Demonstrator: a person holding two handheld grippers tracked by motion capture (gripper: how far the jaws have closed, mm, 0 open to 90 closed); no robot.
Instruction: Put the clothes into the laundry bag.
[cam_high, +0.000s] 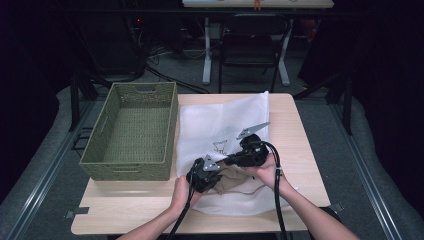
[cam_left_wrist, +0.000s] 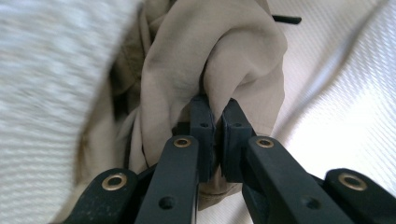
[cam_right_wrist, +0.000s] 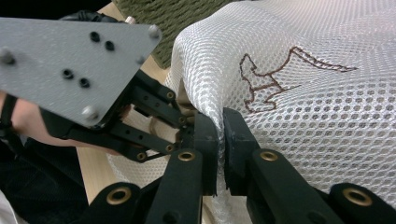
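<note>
Left tongs (cam_left_wrist: 217, 122) pinch beige cloth (cam_left_wrist: 187, 60); right tongs (cam_right_wrist: 220, 135) clamp the white mesh bag (cam_right_wrist: 303, 93) (no readable writing)

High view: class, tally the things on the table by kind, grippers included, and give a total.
Green woven basket: 1
White mesh bag: 1
Beige garment: 1
Grippers, left gripper and right gripper: 2
Total: 5
</note>
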